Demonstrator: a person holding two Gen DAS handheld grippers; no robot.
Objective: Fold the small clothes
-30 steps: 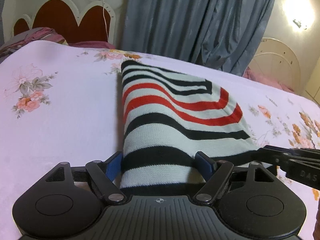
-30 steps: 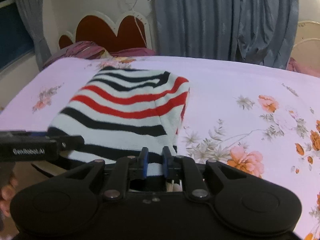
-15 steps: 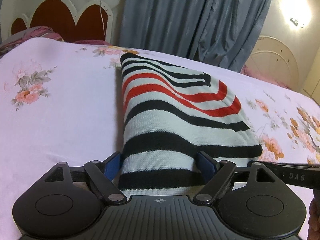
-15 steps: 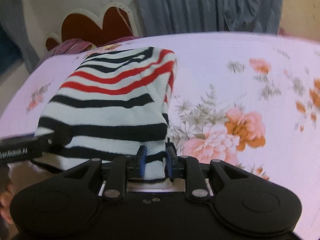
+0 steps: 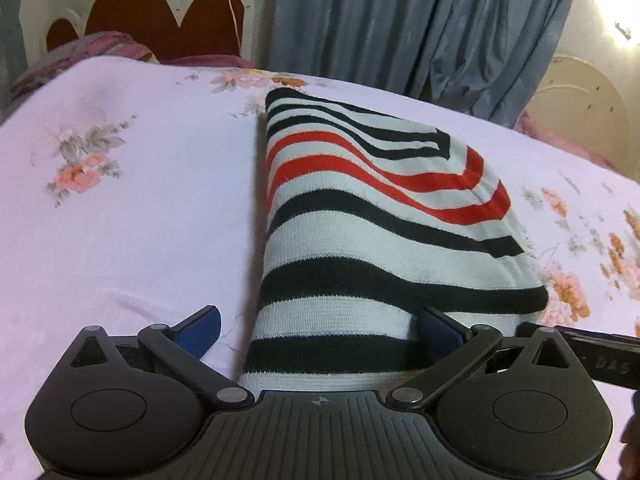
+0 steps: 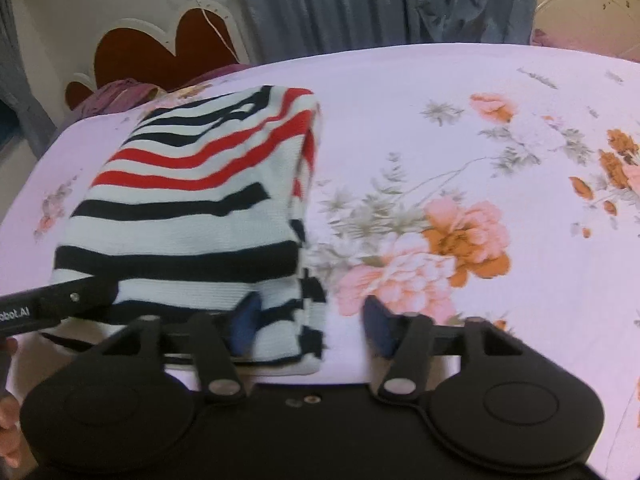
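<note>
A folded knit garment [image 5: 360,216] with black, white and red stripes lies flat on the floral bed sheet [image 5: 120,220]. My left gripper [image 5: 320,330] straddles its near left end with jaws opening. The left pad stands clear of the cloth and the right pad [image 5: 440,326] rests at the fabric. In the right wrist view, the garment [image 6: 192,220] has its near right corner between the fingers of my right gripper [image 6: 312,326], whose jaws are also opening. Its right pad [image 6: 378,328] is off the cloth. Neither gripper pinches the garment.
A red and white headboard [image 5: 152,20] with pink bedding [image 5: 100,46] stands at the far left. Grey curtains [image 5: 420,20] hang behind the bed. A white rounded chair back [image 5: 580,96] is at the far right. The sheet [image 6: 460,140] stretches out right of the garment.
Both grippers' jaws have widened. The right gripper, which was pinching the garment's near corner, has let it go. The left pad of the left gripper has come off the cloth.
</note>
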